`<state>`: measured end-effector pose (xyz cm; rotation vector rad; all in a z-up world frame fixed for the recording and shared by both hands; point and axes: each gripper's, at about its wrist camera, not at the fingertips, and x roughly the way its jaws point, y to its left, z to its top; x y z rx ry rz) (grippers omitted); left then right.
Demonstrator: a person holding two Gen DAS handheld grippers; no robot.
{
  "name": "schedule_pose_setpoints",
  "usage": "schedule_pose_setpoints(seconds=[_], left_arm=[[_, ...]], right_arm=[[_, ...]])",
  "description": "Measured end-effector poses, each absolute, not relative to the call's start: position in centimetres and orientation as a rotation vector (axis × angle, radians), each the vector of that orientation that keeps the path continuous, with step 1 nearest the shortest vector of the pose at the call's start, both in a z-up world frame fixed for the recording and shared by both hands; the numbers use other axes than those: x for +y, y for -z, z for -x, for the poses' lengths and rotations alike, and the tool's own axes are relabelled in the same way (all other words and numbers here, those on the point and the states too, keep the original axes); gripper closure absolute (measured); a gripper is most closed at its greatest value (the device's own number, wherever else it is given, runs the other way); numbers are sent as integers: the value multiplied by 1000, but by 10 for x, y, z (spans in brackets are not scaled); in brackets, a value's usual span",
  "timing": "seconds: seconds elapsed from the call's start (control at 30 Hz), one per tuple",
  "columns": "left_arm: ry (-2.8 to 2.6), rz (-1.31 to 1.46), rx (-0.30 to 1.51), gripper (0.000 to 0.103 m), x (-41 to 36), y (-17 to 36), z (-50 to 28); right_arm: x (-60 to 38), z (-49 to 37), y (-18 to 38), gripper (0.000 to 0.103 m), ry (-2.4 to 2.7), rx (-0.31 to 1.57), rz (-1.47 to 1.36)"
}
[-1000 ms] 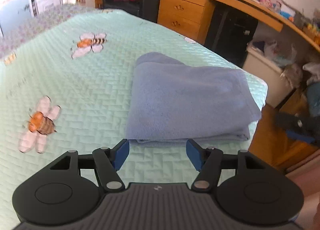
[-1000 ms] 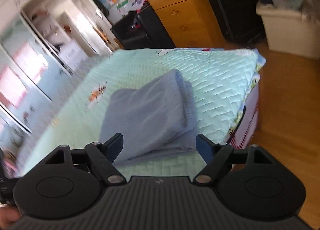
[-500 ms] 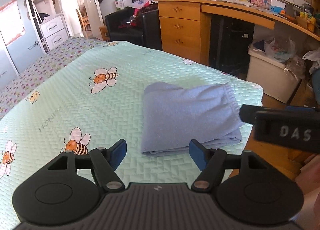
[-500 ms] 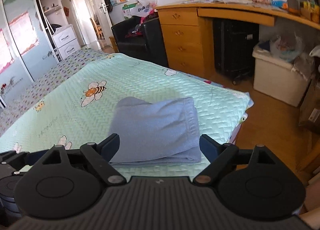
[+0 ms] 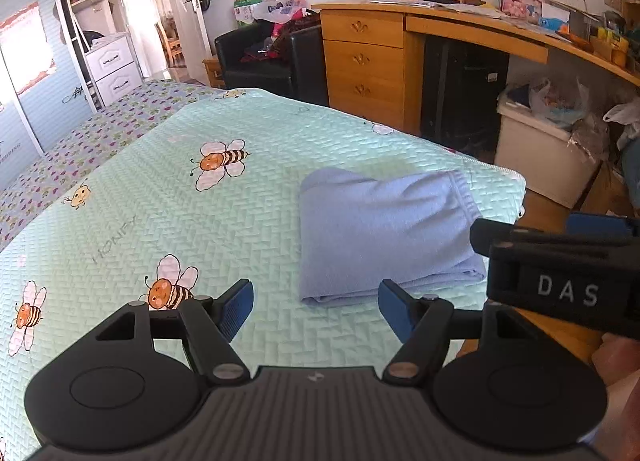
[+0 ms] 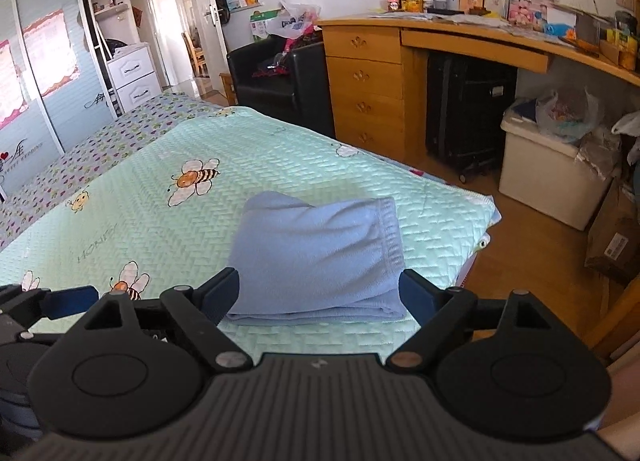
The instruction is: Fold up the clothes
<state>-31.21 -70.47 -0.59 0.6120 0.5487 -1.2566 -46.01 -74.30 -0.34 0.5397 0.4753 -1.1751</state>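
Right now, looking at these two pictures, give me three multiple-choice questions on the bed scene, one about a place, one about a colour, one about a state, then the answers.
1. Where does the garment lie?
A. on the bedspread near its corner
B. on the desk
C. on the floor

2. What colour is the garment?
A. red
B. light blue
C. black

3. How is the garment?
A. spread flat, unfolded
B. hanging from a gripper
C. folded in layers, with no gripper touching it

Answers: 1 A, it rests on the bee-print cover by the bed's corner. 2 B, its cloth is pale blue in both views. 3 C, stacked edges show along its near side, and the left gripper and right gripper stand open, clear of it.
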Motion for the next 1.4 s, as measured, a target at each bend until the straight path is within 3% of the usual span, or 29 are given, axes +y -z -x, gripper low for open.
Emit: schedule_pose_setpoints(seconds=[1.4], left_arm=[[1313,-577,597,31,-695,13,313]], right_arm=[[-737,467,-3,16,1178,414,-505]])
